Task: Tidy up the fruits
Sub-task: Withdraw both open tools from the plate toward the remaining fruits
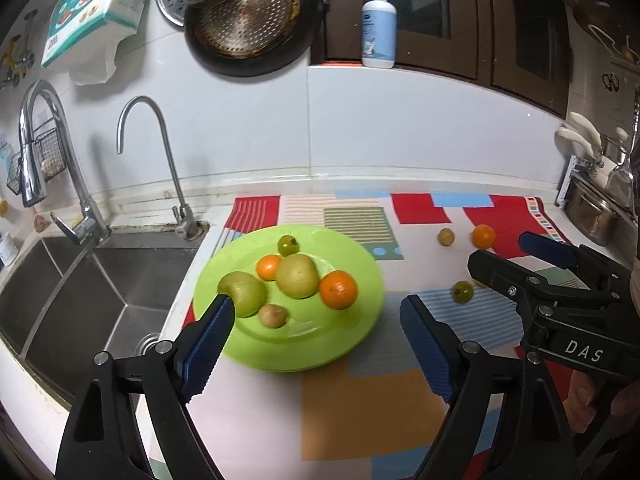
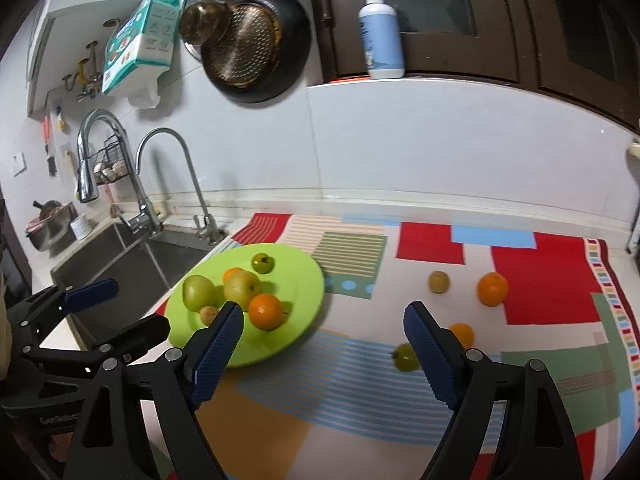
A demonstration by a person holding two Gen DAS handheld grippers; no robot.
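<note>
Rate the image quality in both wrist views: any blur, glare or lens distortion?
Left wrist view: strong fisheye bending with dark corners; the green plate is fairly sharp, the small green fruit on the mat is smeared. Right wrist view: same distortion, softer overall; glare spots on the orange on the plate, short soft shadows under the fruit.

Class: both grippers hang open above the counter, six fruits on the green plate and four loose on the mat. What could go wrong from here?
1. The green plate sits by the sink; a nudge could send round fruit rolling in.
2. The plate is crowded; adding the orange may knock the front orange off.
3. The small green fruit lies half hidden behind the right gripper, so a finger may bump it away.
</note>
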